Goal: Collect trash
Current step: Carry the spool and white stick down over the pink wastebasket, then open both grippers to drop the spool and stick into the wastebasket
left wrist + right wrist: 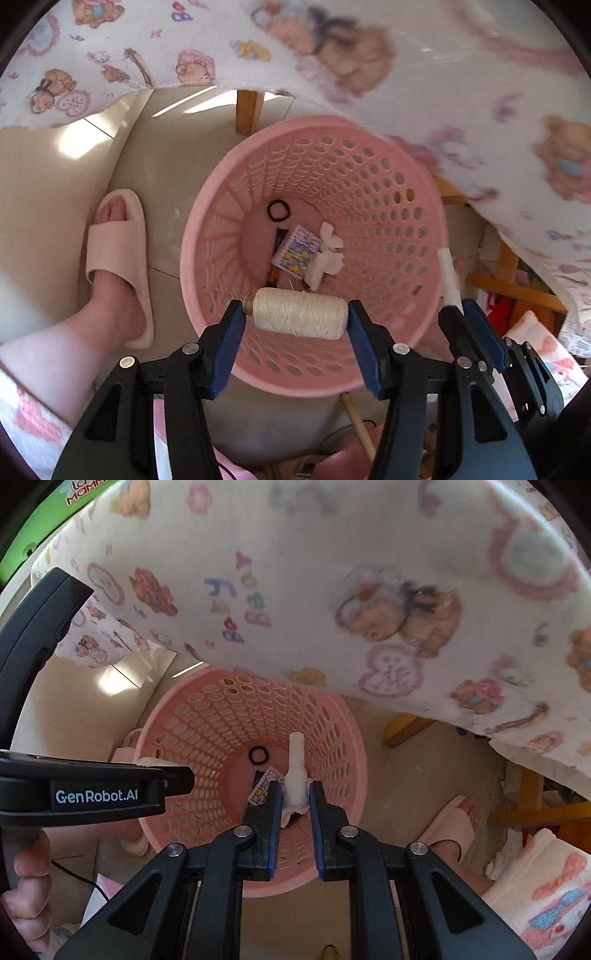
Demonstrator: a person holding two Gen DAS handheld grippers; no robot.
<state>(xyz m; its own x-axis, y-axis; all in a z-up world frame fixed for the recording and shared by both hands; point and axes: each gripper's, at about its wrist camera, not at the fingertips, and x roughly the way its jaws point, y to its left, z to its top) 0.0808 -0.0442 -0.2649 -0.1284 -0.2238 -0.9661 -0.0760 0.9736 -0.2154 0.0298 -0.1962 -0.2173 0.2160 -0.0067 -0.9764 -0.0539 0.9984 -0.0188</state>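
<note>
Between the blue pads of the left gripper [296, 314] a spool of cream thread [300, 313] is clamped end to end, above the pink basket [207, 229]. A white plastic tube [295, 775] is pinched by the narrow-set right gripper [294, 794]. Below, a hair tie [277, 211], a small printed packet [297, 253] and crumpled tissue [327, 254] are seen on the basket floor, beside a slippered foot [118, 258].

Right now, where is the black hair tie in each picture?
Left wrist view: black hair tie lies on the pink basket floor, just above picture centre.
Right wrist view: hair tie on the basket floor, left of the white tube.
Shared landmark: the basket.
</note>
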